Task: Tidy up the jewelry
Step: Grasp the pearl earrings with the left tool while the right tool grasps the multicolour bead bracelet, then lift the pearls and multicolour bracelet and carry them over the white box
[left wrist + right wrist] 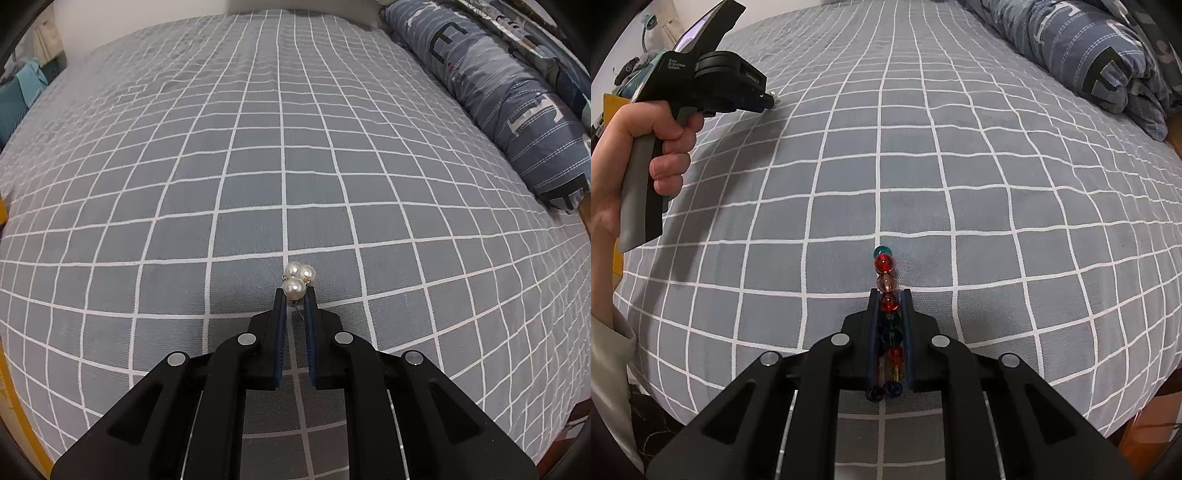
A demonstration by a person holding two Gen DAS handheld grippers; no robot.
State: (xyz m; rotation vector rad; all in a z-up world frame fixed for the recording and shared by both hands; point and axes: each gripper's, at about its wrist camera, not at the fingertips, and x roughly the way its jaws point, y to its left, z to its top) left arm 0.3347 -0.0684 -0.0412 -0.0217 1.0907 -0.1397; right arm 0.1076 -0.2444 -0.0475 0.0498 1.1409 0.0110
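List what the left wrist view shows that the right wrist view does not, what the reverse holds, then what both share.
Only the left wrist view: the left tongs seen from behind, shut on a pearl cluster of three white pearls with gold fittings.

Only the right wrist view: the right tongs shut on a colored bead bracelet of red, pink and teal beads; the person's left hand holding the other tool by its handle.

Both: the gray grid-patterned bedsheet and the rolled blue quilt at the right.
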